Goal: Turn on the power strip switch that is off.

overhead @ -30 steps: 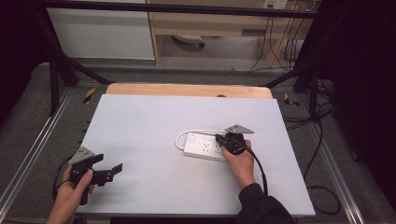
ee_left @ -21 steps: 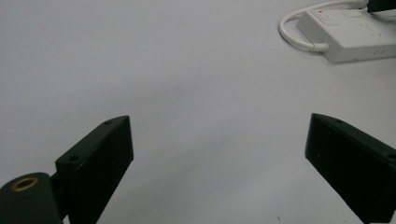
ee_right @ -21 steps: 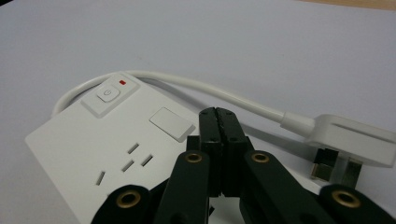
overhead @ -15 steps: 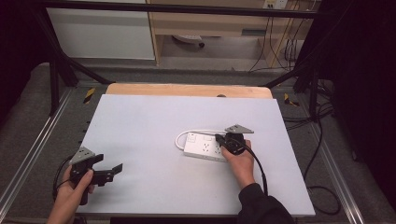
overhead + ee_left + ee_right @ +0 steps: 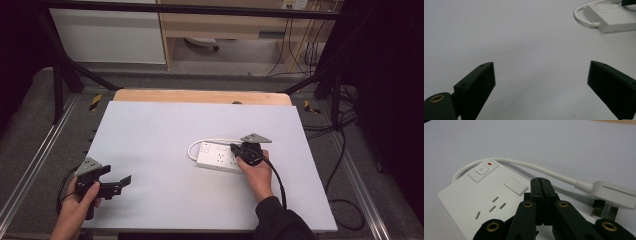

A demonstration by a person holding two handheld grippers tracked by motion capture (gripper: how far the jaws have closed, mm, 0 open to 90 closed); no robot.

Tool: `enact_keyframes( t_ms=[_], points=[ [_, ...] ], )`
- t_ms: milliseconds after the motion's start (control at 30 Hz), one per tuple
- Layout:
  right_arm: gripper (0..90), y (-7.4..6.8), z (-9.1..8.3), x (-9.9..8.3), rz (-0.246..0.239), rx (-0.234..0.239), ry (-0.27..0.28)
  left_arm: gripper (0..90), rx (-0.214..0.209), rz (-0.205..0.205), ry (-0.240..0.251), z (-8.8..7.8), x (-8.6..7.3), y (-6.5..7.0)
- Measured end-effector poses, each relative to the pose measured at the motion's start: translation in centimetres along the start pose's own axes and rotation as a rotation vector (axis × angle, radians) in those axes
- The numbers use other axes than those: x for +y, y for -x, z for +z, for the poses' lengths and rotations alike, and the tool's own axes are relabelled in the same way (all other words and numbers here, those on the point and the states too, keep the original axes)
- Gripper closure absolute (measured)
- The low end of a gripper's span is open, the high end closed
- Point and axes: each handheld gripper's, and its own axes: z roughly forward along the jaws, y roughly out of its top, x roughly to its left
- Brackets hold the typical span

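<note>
R hand [image 5: 258, 175] over power strip [image 5: 216, 156]

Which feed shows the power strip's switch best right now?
The right gripper view: the switch sits close and sharp on the power strip, with a red mark beside it. The left gripper view catches it far off at the top edge; the high view shows a tiny blur.

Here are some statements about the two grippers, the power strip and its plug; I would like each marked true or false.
1. The left gripper is open, with nothing between its jaws. True.
2. The right gripper is wide open. False: its jaws are pressed together above the power strip.
3. The plug sits in a socket. False: it lies on the table, pins exposed.
4. A red light shows beside the strip's switch. True.
</note>
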Motion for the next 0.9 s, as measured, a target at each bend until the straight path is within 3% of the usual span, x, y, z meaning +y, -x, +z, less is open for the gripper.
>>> enact_keyframes(
  t_ms=[467,900],
  points=[
    [90.0,-0.29,0.20,0.01,-0.021,-0.004,-0.012,7.8,0.001,-0.001,-0.001,0.00,-0.01,-0.01],
    [90.0,-0.13,0.13,0.03,-0.001,-0.003,-0.015,7.8,0.002,0.001,0.000,0.00,0.00,-0.03]
  ],
)
